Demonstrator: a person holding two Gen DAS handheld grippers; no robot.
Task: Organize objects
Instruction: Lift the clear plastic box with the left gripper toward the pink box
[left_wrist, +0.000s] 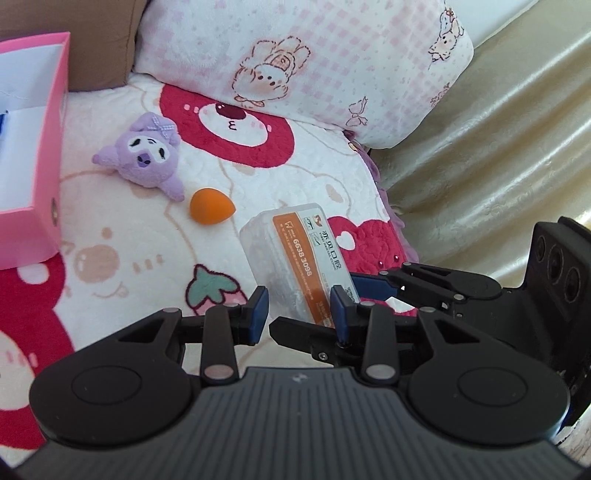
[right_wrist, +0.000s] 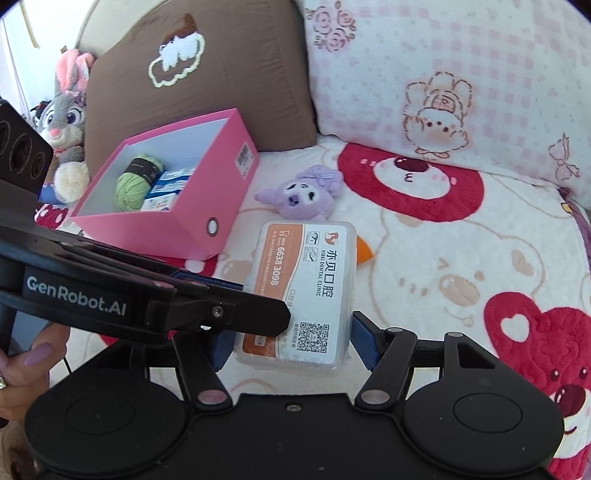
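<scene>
A clear plastic box with an orange and white label (left_wrist: 295, 266) (right_wrist: 301, 291) is held tilted above the blanket. My right gripper (right_wrist: 291, 339) is shut on its near end, blue pads on both sides. My left gripper (left_wrist: 299, 314) is open around the same box, its pads apart from the sides, and crosses in from the left in the right wrist view. A purple plush (left_wrist: 146, 155) (right_wrist: 304, 194) and an orange sponge (left_wrist: 210, 205) (right_wrist: 364, 251) lie on the blanket. The open pink box (right_wrist: 199, 206) (left_wrist: 40, 147) holds green yarn (right_wrist: 135, 182) and small cartons.
A brown cushion (right_wrist: 207, 74) and a pink checked pillow (left_wrist: 295, 59) (right_wrist: 461, 74) stand behind. A grey rabbit plush (right_wrist: 68, 122) sits at far left. Beige sofa fabric (left_wrist: 498, 147) is on the right. A hand with lilac nails (right_wrist: 29, 362) holds the left gripper.
</scene>
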